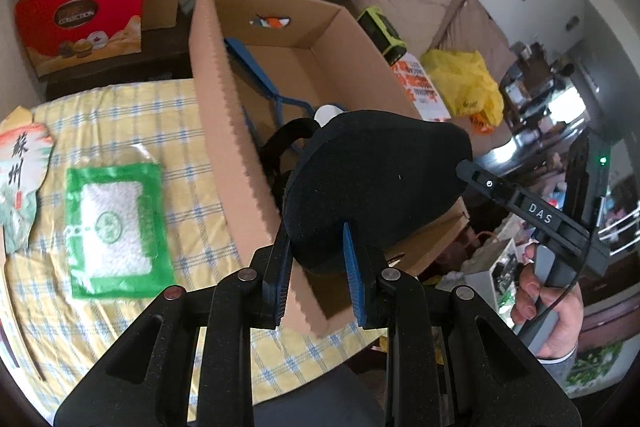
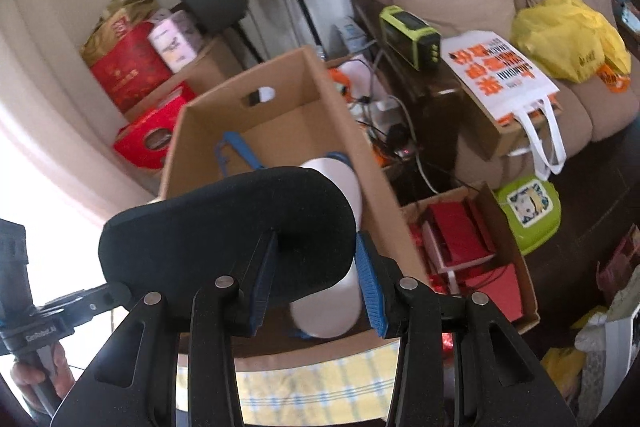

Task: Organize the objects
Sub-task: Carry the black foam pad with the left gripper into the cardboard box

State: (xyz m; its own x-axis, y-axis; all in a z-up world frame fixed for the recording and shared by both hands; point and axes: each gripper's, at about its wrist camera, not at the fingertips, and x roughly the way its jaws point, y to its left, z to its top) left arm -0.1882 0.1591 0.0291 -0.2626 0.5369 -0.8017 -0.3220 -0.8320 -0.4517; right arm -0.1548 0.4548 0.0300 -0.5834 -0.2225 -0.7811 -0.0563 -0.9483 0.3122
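Two claws are gripping one black cushion (image 1: 376,187) between them: the left claw (image 1: 318,279) is pinching its near edge with narrowly parted blue pads, and the right claw (image 2: 316,279) is clamping the other end a little wider. The cushion is hanging over the open cardboard box (image 1: 224,115), which is sitting on a yellow checked counter (image 1: 120,115). Inside the box are lying a blue hanger (image 1: 256,75) and a white roll (image 2: 340,183). A green packet (image 1: 116,223) is lying beside the box.
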